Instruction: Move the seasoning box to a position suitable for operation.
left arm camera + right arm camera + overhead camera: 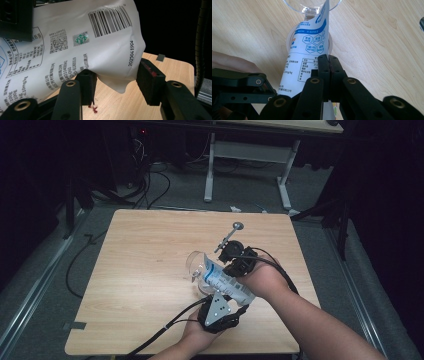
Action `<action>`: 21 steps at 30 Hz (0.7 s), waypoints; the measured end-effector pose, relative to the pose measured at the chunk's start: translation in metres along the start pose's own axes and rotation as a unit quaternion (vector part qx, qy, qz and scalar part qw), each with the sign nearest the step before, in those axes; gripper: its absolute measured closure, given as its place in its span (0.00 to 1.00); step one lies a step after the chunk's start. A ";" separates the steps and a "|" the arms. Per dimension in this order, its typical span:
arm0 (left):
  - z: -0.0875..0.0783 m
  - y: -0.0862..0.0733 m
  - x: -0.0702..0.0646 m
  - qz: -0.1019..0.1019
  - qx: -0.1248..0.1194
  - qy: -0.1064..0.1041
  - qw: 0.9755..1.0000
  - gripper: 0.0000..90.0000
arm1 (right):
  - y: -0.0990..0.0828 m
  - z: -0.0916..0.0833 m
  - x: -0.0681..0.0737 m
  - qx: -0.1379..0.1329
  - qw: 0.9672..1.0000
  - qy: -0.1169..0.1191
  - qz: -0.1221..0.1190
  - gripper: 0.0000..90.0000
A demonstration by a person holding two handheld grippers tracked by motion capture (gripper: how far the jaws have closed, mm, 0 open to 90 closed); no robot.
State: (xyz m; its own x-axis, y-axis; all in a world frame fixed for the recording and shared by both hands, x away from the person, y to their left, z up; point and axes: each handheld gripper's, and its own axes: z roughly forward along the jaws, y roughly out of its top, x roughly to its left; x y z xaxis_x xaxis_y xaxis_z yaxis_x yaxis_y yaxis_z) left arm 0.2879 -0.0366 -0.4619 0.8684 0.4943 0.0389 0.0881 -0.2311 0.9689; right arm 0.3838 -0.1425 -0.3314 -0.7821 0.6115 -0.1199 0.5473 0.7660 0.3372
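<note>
A white pouch with blue print (226,282) is held tilted above the table, its top end at a clear glass (196,264). My right gripper (235,268) is shut on the pouch's edge; in the right gripper view its jaws (328,60) are pressed together on the pouch (308,47), with the glass (312,5) just beyond. My left gripper (225,297) sits under the pouch's lower end. In the left gripper view it (117,82) is open, and the barcode end of the pouch (100,50) hangs between its pads (86,83).
A metal spoon (230,236) lies on the wooden table (140,285) just beyond the right gripper. A small grey tag (160,57) lies near a table corner. Cables and a desk frame (247,155) are on the floor behind the table.
</note>
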 end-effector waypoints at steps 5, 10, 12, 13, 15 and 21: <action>0.000 0.000 0.000 -0.001 0.002 -0.001 1.000 0.58 | 0.000 0.001 0.000 0.001 1.000 -0.001 0.001 1.00; 0.000 0.000 0.000 -0.002 0.001 0.000 1.000 0.58 | 0.000 0.001 0.000 0.000 1.000 -0.001 0.000 1.00; 0.000 0.000 0.000 -0.003 0.001 -0.001 1.000 0.58 | 0.000 0.002 0.000 0.000 1.000 -0.001 0.000 1.00; 0.000 0.000 0.000 -0.003 0.001 -0.001 1.000 0.58 | 0.001 0.002 0.000 0.000 1.000 -0.001 0.000 1.00; 0.000 0.000 0.000 -0.004 0.001 -0.002 1.000 0.58 | 0.000 0.002 0.000 0.001 1.000 -0.001 0.002 1.00; 0.001 0.000 0.000 -0.006 -0.001 -0.002 1.000 0.57 | 0.001 0.002 0.000 0.002 1.000 -0.003 0.001 1.00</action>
State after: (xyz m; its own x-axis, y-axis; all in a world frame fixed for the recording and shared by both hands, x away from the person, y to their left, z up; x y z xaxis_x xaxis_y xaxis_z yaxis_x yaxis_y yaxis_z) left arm 0.2886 -0.0369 -0.4618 0.8697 0.4929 0.0260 0.0980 -0.2242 0.9696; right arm 0.3846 -0.1414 -0.3329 -0.7792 0.6144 -0.1244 0.5504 0.7655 0.3334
